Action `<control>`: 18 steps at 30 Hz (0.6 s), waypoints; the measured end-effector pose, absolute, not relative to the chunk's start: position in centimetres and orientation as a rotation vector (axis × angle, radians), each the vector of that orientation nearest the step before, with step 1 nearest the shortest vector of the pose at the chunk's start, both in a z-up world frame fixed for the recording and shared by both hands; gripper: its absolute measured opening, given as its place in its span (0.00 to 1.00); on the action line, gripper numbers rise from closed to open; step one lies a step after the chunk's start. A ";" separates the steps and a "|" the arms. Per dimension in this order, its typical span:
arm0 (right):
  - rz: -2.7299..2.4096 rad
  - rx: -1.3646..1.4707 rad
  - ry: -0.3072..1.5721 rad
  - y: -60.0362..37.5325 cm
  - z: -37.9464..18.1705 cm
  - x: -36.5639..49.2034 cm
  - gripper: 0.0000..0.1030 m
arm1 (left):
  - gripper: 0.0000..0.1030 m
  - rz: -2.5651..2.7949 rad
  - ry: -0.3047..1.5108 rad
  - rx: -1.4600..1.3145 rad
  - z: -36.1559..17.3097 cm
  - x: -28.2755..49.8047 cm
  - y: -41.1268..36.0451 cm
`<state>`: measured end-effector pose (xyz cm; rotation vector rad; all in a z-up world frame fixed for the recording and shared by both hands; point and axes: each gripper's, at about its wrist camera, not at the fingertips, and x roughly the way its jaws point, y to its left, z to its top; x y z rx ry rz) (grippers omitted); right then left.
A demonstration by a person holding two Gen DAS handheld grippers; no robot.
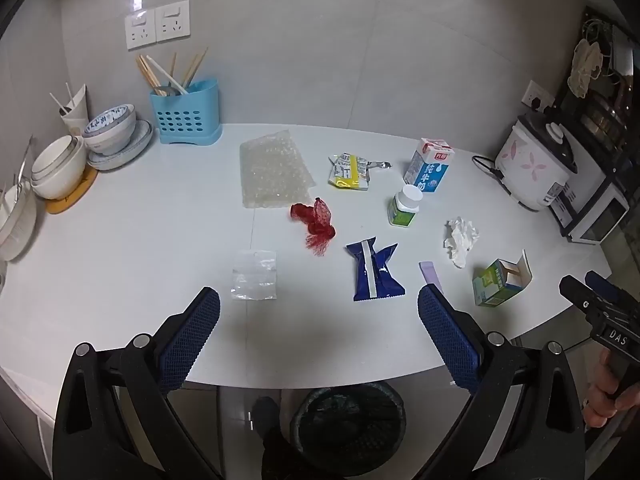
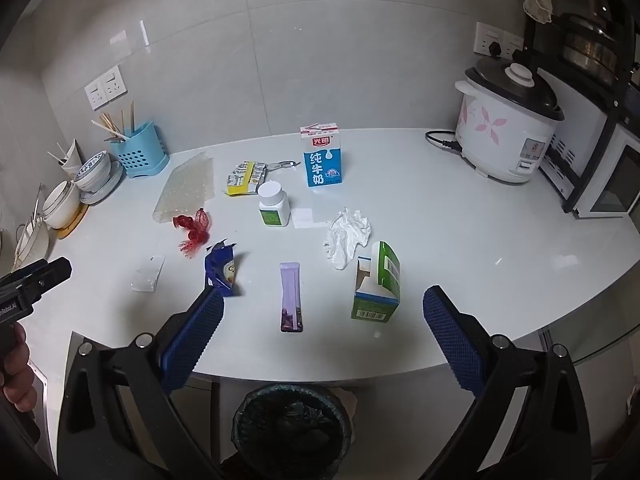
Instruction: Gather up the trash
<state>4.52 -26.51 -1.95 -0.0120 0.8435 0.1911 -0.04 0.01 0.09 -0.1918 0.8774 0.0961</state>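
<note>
Trash lies scattered on the white counter [image 1: 120, 248]: a bubble-wrap sheet [image 1: 274, 170], a yellow wrapper [image 1: 347, 171], red netting [image 1: 316, 220], a clear plastic bag [image 1: 255, 275], a blue wrapper [image 1: 374, 268], a purple sachet [image 2: 291, 297], a crumpled tissue [image 2: 347, 236], an open green carton [image 2: 378, 282], a milk carton [image 2: 321, 156] and a white-capped bottle [image 2: 273, 204]. A black-lined bin [image 2: 292, 426] stands on the floor below the counter edge. My left gripper [image 1: 319, 306] and right gripper [image 2: 323, 304] are both open and empty, held above the counter's front edge.
Stacked bowls and plates [image 1: 100, 140] and a blue chopstick holder [image 1: 185, 114] stand at the back left. A rice cooker [image 2: 506, 128] with its cord and a small oven [image 2: 608, 184] stand at the right. The bin also shows in the left wrist view [image 1: 348, 426].
</note>
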 end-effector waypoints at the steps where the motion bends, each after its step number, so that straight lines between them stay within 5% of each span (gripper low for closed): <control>1: 0.201 -0.005 0.847 -26.5 -1.9 4.5 0.93 | 0.94 0.098 0.877 -0.190 0.1 0.0 0.0; 18: 0.165 -0.008 0.840 -27.1 -1.2 4.2 0.93 | 0.94 0.087 0.865 -0.155 0.9 -0.5 -0.7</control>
